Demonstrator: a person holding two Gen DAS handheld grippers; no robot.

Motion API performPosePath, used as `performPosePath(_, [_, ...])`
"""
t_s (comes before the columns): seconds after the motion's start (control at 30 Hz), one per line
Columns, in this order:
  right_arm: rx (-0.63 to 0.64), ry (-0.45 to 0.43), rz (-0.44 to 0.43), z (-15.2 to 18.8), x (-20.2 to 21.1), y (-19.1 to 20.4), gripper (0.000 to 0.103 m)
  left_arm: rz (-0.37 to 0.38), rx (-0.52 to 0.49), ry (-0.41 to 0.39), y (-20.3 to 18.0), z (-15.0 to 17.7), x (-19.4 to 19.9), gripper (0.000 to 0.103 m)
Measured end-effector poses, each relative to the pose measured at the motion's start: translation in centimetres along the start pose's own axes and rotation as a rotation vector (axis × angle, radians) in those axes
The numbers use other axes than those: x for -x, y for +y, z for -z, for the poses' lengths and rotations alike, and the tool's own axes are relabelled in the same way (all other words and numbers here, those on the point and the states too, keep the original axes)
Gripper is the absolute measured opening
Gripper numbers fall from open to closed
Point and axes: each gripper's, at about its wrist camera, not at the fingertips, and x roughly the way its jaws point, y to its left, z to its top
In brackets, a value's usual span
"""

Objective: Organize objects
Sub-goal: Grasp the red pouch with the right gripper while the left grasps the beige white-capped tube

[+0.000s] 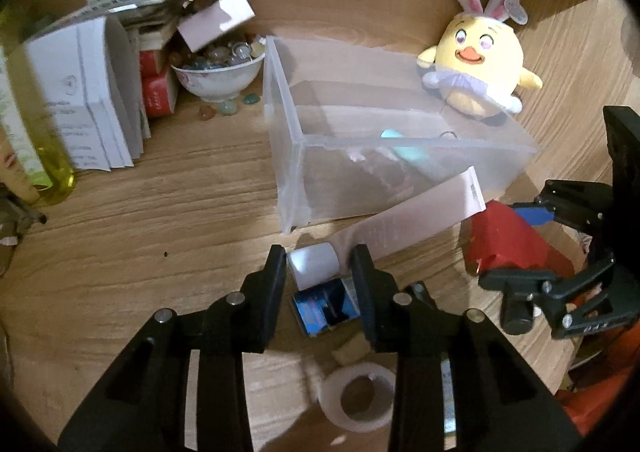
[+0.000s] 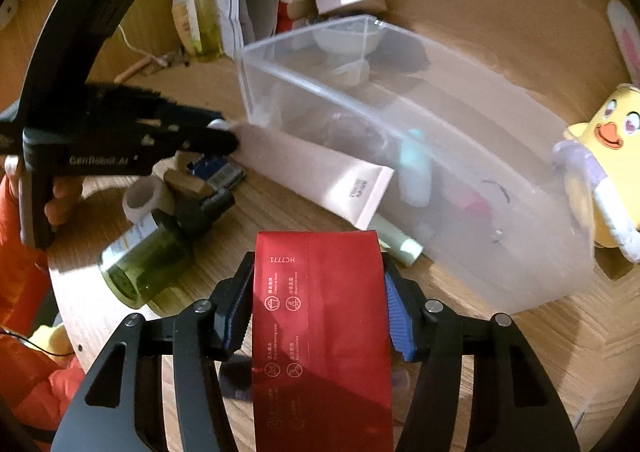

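Left gripper (image 1: 320, 260) closed on the white cap of a pale tube (image 1: 404, 217) lying on the worktop (image 1: 160, 211); right gripper (image 2: 320, 292) holds a red packet (image 2: 320, 312). Lift the tube level to clear the near wall of the clear bin (image 1: 400, 155) just behind it.

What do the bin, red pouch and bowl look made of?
Bin: frosted translucent plastic, contents showing blurred through its walls.
Red pouch: likely metallised foil or film, satin sheen, white print.
Bowl: probably glazed ceramic, glossy white, faint pattern, footed base.
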Motion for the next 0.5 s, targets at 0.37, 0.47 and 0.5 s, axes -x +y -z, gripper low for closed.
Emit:
performPosePath(0.37, [-0.047, -0.09, 0.022, 0.0, 3.2, -0.9, 0.054, -0.017, 0.029, -0.078, -0.6, 0.8, 3.7, 0.033])
performPosePath(0.47, [-0.059, -0.115, 0.029, -0.1, 4.0, -1.2, 0.054, -0.025, 0.032, -0.097, -0.9, 0.8, 4.5, 0.033])
performPosePath(0.5, [-0.063, -0.123, 0.032, -0.1, 4.3, -1.3, 0.053, -0.029, 0.032, -0.103, -1.0, 0.8, 4.7, 0.033])
